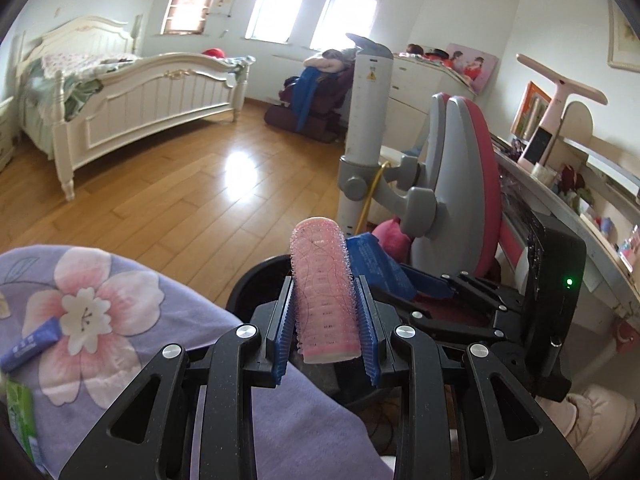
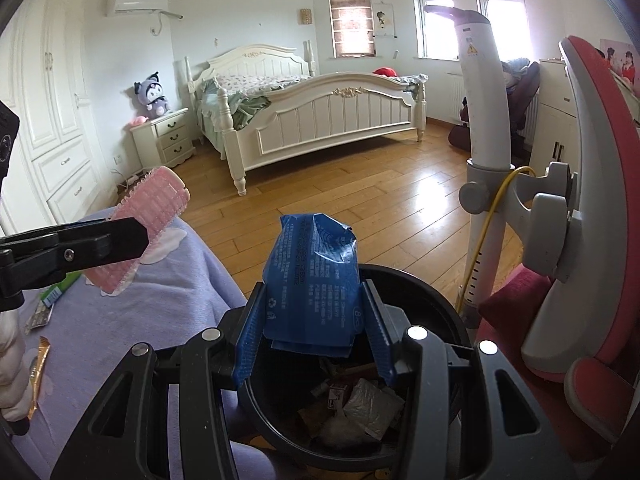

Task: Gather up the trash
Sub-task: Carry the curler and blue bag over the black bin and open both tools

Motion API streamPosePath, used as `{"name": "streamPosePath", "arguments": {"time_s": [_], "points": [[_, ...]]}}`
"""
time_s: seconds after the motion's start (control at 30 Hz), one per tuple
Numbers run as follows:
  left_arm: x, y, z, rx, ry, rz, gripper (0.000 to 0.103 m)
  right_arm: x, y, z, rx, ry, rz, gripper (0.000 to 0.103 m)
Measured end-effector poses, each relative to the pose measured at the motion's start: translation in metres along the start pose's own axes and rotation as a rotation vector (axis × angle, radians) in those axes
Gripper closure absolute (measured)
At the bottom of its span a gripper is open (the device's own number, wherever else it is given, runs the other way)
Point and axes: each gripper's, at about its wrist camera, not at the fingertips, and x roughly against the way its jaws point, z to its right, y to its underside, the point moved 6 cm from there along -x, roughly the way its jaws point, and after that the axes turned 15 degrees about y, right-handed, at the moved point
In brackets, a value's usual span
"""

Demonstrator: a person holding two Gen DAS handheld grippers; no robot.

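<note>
Pink hair roller (image 1: 324, 292) sits lengthwise between the left tool's (image 1: 325, 322) blue pads, gripped at a narrow gap, above the purple floral bedspread (image 1: 100, 320) edge beside the black bin (image 2: 424, 292). Blue packet (image 2: 312, 276) stands upright, pinched in the half-open right tool (image 2: 312, 340), directly over the bin, which holds wrappers.

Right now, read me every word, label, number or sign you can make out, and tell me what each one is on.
"8": in an oval on the blue packet held in the right gripper.
Recycling symbol: same packet, lower left.
Rows of white print on that packet: too small to read.
Yellow warning triangle: on the white pole; the text above it is blurred.
White print on the blue wrapper lying on the purple blanket: blurred.
</note>
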Motion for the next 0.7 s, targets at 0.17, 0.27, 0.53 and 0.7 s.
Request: {"name": "streamPosePath", "arguments": {"time_s": [0.17,0.27,0.53,0.7], "points": [[-0.010,-0.001,0.004,-0.021,0.000,-0.019,0.073,-0.006,0.003,0.009,-0.004,0.011,-0.013,0.057],[-0.018,-0.001,0.007,-0.035,0.001,-0.030,0.073,-0.011,0.005,0.014,-0.012,0.016,-0.021,0.057],[-0.036,-0.003,0.012,-0.057,0.007,-0.056,0.073,-0.018,0.009,0.022,-0.028,0.024,-0.039,0.057],[-0.043,-0.004,0.010,-0.055,0.006,-0.066,0.073,-0.022,0.008,0.025,-0.036,0.027,-0.045,0.056]]}}
